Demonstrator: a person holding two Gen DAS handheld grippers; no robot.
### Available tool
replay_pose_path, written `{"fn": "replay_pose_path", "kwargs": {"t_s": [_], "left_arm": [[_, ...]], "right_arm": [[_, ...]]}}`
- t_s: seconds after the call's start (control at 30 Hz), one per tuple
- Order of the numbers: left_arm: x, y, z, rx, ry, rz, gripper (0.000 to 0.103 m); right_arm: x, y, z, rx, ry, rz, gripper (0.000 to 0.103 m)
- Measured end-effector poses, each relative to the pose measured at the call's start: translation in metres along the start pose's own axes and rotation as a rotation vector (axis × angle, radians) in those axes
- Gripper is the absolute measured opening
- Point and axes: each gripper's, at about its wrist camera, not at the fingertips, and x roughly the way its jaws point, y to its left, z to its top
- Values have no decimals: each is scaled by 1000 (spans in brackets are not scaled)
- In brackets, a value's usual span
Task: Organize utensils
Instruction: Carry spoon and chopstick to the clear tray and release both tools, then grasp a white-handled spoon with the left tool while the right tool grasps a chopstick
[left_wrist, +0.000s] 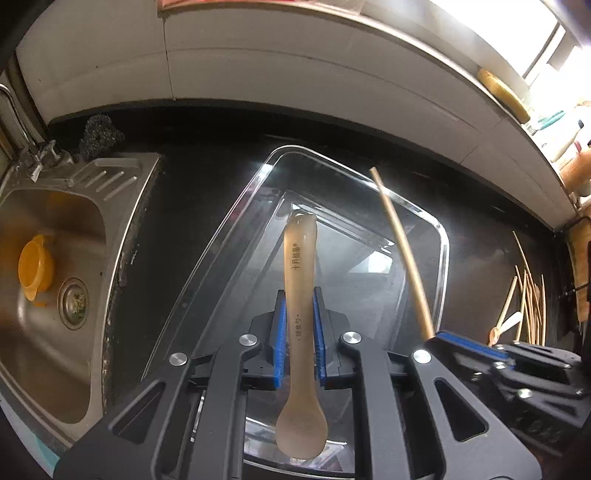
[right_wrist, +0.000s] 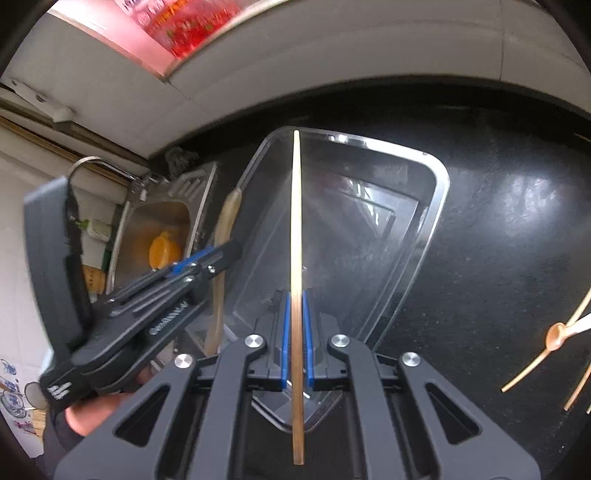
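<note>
Left wrist view: the left gripper (left_wrist: 300, 332) has its blue pads pressed on the stem of a translucent spoon (left_wrist: 301, 295), bowl end toward the camera, handle tip pointing away over the clear plastic container (left_wrist: 441, 236).
Right wrist view: the right gripper (right_wrist: 296, 332) is pinched tight on a single bamboo chopstick (right_wrist: 296, 229), gripped partway along so that most of it sticks out forward over the same container.
Why held this way: each piece seems gripped along its stem so it lines up with the container's long side; my guess is that both are meant to be laid inside it.
Container: sits on the dark countertop (right_wrist: 498, 221) just beside the steel sink (left_wrist: 55, 221); it looks empty as far as I can tell.
Hand pose: both grippers tilt steeply down, side by side, the right one near the container's right rim.
Waiting pile: more chopsticks and spoons (left_wrist: 524, 306) lie well apart on the counter to the right.
Sink: an orange cup (left_wrist: 35, 267) lies in it.
</note>
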Motion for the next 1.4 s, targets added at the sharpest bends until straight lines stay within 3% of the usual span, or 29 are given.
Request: {"fn": "replay_pose_path", "kwargs": {"t_s": [0.27, 0.5, 0.53, 0.57, 0.6, 0.63, 0.7, 0.77, 1.07, 1.23, 1.4], "left_arm": [[15, 2, 4, 10, 22, 0, 13], [19, 4, 4, 23, 29, -9, 14], [17, 5, 4, 30, 24, 2, 23], [14, 7, 3, 34, 20, 5, 49], [11, 9, 3, 32, 13, 7, 68], [2, 13, 2, 20, -19, 22, 91], [-12, 19, 1, 2, -65, 41, 92], [-21, 25, -2, -23, -61, 31, 93], [-42, 26, -20, -51, -83, 44, 93], [-47, 9, -27, -29, -94, 51, 93], [-53, -34, -37, 39, -118, 55, 93]], "right_arm": [[30, 1, 16, 4, 32, -31, 7], [30, -6, 29, 16, 61, -39, 9], [30, -6, 32, 22, 61, -34, 11], [26, -8, 35, 30, 47, -32, 30], [18, -11, 36, 33, 28, -27, 65], [11, -13, 38, 38, 2, -26, 76], [-5, -18, 41, 46, -49, -20, 76], [-15, -24, 41, 58, -61, -2, 76], [-24, -27, 24, 37, -65, 8, 76], [-40, -34, 11, 24, -87, 12, 76], [-77, -64, -5, 11, -122, 5, 76]]}}
